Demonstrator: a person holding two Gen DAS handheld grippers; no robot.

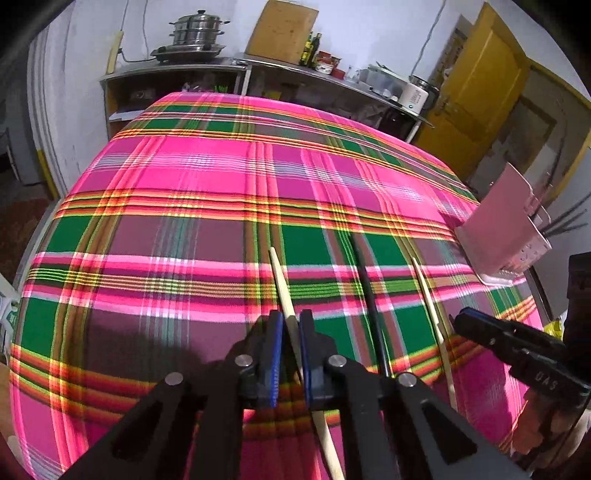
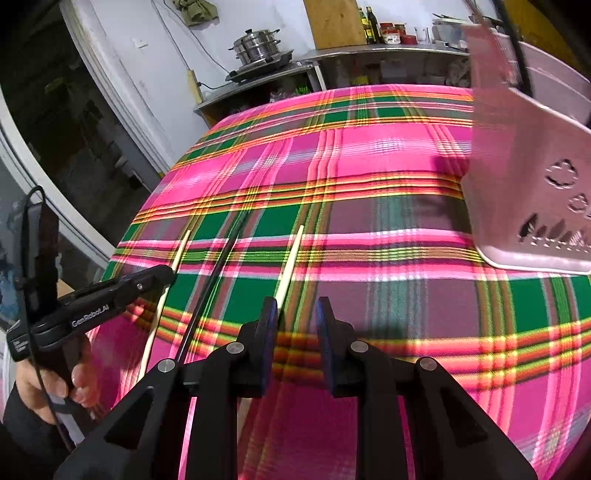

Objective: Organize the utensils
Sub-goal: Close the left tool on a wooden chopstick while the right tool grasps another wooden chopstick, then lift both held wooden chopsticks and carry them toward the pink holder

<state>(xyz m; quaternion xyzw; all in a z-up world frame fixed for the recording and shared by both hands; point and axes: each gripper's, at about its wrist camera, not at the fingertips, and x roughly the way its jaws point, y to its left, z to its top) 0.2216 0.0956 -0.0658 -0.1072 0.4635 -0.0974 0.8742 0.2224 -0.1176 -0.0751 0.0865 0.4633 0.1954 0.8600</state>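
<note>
A pink, green and yellow plaid cloth (image 1: 207,192) covers the tabletop to its edges. Beyond the far edge runs a metal counter (image 1: 236,64). A stacked steel steamer pot (image 1: 197,31) stands on its left end, a wooden board (image 1: 282,29) leans on the wall behind, with dark bottles (image 1: 311,46) just beside it. A yellow door (image 1: 476,96) stands at the right.

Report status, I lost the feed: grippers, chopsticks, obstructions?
Left gripper shut on first pale chopstick. Right gripper open at second pale chopstick. Black chopstick lies between them.
</note>
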